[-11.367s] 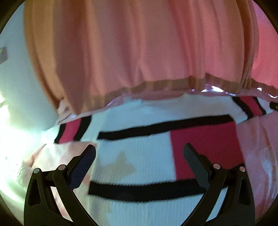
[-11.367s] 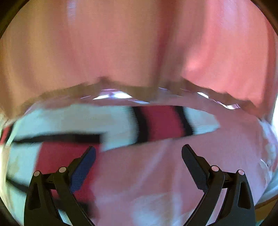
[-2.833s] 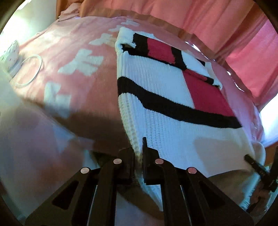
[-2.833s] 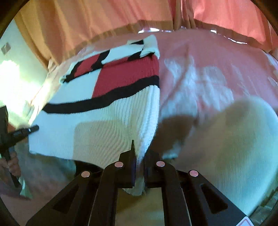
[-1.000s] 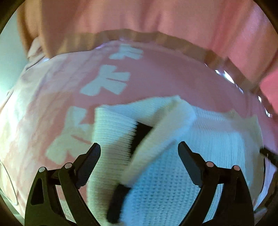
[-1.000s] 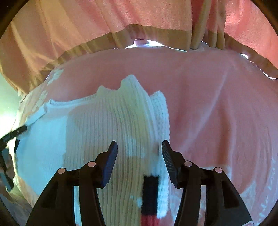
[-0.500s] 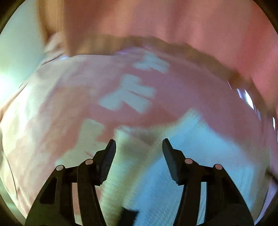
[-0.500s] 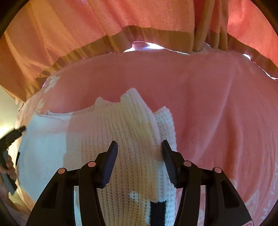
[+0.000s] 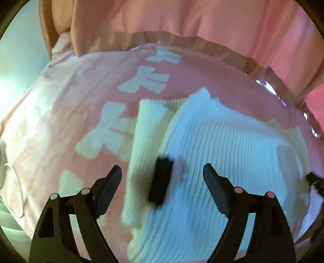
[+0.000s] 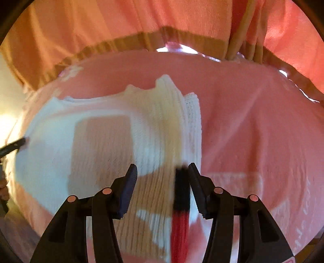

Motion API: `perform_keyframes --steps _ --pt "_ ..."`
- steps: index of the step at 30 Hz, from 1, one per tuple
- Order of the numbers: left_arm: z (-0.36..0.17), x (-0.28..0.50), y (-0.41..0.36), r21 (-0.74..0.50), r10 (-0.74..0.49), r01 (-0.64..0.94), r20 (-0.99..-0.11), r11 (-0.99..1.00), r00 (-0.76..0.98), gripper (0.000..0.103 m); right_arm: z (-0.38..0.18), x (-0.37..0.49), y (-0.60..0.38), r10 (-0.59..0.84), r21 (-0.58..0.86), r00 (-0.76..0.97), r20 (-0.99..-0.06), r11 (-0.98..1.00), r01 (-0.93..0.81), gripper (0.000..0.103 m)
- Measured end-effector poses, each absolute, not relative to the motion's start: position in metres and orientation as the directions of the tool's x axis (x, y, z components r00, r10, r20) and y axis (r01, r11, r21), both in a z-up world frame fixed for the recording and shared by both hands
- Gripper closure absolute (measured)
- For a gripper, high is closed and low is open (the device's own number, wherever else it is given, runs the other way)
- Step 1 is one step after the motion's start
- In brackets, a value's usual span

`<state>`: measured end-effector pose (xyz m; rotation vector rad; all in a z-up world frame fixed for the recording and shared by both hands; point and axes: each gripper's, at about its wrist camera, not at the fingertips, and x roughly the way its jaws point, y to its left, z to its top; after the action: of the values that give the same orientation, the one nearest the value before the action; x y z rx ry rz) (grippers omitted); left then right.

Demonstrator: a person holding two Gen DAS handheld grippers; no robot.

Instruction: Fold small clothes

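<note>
A white knit sweater lies folded over on the pink bedspread, its plain white side up. A black stripe shows at its left folded edge. My left gripper is open and empty above that edge. In the right wrist view the sweater fills the left half, with a black and red stripe at its right edge. My right gripper is open and empty over that edge. The left gripper's tip shows at the far left.
Pink and orange curtains hang behind the bed's far edge. The bedspread carries white patches. A thin white cable lies at the left edge. Bare bedspread stretches to the right of the sweater.
Both grippers, shut on the sweater's hem 2.8 s ago, have let go after folding it over. In the last half second the left jaws opened wider and both views pulled back slightly.
</note>
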<state>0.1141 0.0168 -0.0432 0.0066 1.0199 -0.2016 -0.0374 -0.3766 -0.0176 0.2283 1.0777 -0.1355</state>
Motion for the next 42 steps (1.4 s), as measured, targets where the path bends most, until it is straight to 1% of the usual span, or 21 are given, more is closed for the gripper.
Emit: perform_keyframes --steps 2,7,9,10,11,12,13,18,21,24,25,27,30,31,32,33,36,37,38,40,42 --pt "-0.048 0.097 0.024 -0.076 -0.159 0.182 -0.850 0.980 0.502 0.023 -0.018 -0.064 -0.371 0.013 0.147 0.479 -0.878 0.959 0.244 0.052" --pt "-0.074 0.063 0.038 -0.142 -0.204 0.176 -0.888 0.974 0.413 0.024 -0.050 -0.114 -0.356 0.060 0.214 0.424 -0.904 0.921 0.326 0.052" --pt "-0.081 0.060 0.038 -0.164 -0.221 0.176 -0.897 0.971 0.383 0.033 -0.054 -0.119 -0.351 0.049 0.205 0.421 -0.906 0.920 0.334 0.052" --pt "-0.083 0.060 0.037 -0.178 -0.235 0.184 -0.899 0.967 0.370 0.044 -0.054 -0.119 -0.349 0.037 0.192 0.424 -0.905 0.924 0.329 0.055" --pt "-0.084 0.059 0.036 -0.184 -0.243 0.187 -0.899 0.965 0.365 0.057 -0.052 -0.118 -0.347 0.028 0.180 0.432 -0.901 0.932 0.315 0.091" --pt "-0.083 0.059 0.034 -0.189 -0.249 0.192 -0.898 0.963 0.364 0.065 -0.052 -0.116 -0.347 0.030 0.179 0.433 -0.901 0.934 0.308 0.093" --pt "-0.081 0.059 0.034 -0.194 -0.258 0.201 -0.895 0.960 0.365 0.079 -0.048 -0.114 -0.348 0.035 0.190 0.442 -0.896 0.932 0.310 0.094" --pt "-0.050 0.042 0.048 -0.198 -0.260 0.189 -0.875 0.962 0.407 0.083 0.002 -0.142 -0.354 -0.005 0.190 0.534 -0.845 0.932 0.308 0.095" --pt "-0.074 0.031 0.054 -0.130 -0.182 0.167 -0.919 0.977 0.351 0.083 -0.018 -0.150 -0.359 -0.021 0.147 0.455 -0.890 0.933 0.330 0.095" --pt "-0.083 0.027 0.053 -0.092 -0.145 0.161 -0.923 0.983 0.357 0.083 -0.053 -0.148 -0.359 -0.016 0.125 0.376 -0.926 0.930 0.346 0.094" --pt "-0.080 0.026 0.051 -0.087 -0.143 0.166 -0.922 0.982 0.360 0.083 -0.048 -0.148 -0.356 -0.026 0.116 0.383 -0.924 0.933 0.342 0.093" --pt "-0.069 0.022 0.050 -0.090 -0.154 0.179 -0.911 0.980 0.382 0.079 -0.034 -0.148 -0.356 -0.009 0.138 0.407 -0.913 0.934 0.330 0.086" --pt "-0.036 0.018 0.053 -0.118 -0.189 0.182 -0.872 0.976 0.451 0.075 -0.003 -0.144 -0.365 0.009 0.179 0.465 -0.885 0.930 0.322 0.082" --pt "-0.022 0.023 0.051 -0.140 -0.211 0.182 -0.856 0.973 0.472 0.064 0.005 -0.141 -0.369 0.020 0.193 0.481 -0.876 0.930 0.313 0.080" --pt "-0.014 0.029 0.049 -0.155 -0.227 0.185 -0.843 0.970 0.487 0.048 0.016 -0.129 -0.374 0.039 0.216 0.504 -0.863 0.930 0.299 0.074" --pt "-0.004 0.038 0.043 -0.161 -0.235 0.186 -0.829 0.969 0.507 0.043 0.023 -0.118 -0.377 0.046 0.223 0.516 -0.856 0.931 0.288 0.068" --pt "0.016 0.074 0.014 -0.117 -0.228 0.225 -0.788 0.967 0.572 0.035 0.033 -0.063 -0.376 0.012 0.155 0.516 -0.856 0.960 0.233 0.062" --pt "0.017 0.092 -0.003 -0.084 -0.220 0.251 -0.782 0.964 0.583 0.023 0.030 -0.043 -0.376 0.003 0.136 0.509 -0.861 0.965 0.225 0.062" --pt "0.014 0.106 -0.012 -0.066 -0.212 0.260 -0.781 0.963 0.587 0.019 0.025 -0.028 -0.379 -0.006 0.123 0.503 -0.864 0.967 0.224 0.062" --pt "-0.005 0.141 -0.030 -0.035 -0.184 0.264 -0.803 0.964 0.567 0.019 0.011 -0.004 -0.387 -0.006 0.113 0.482 -0.876 0.970 0.216 0.062" --pt "-0.028 0.163 -0.032 -0.060 -0.187 0.252 -0.836 0.966 0.517 0.019 -0.006 0.017 -0.396 -0.024 0.095 0.462 -0.886 0.968 0.231 0.061"
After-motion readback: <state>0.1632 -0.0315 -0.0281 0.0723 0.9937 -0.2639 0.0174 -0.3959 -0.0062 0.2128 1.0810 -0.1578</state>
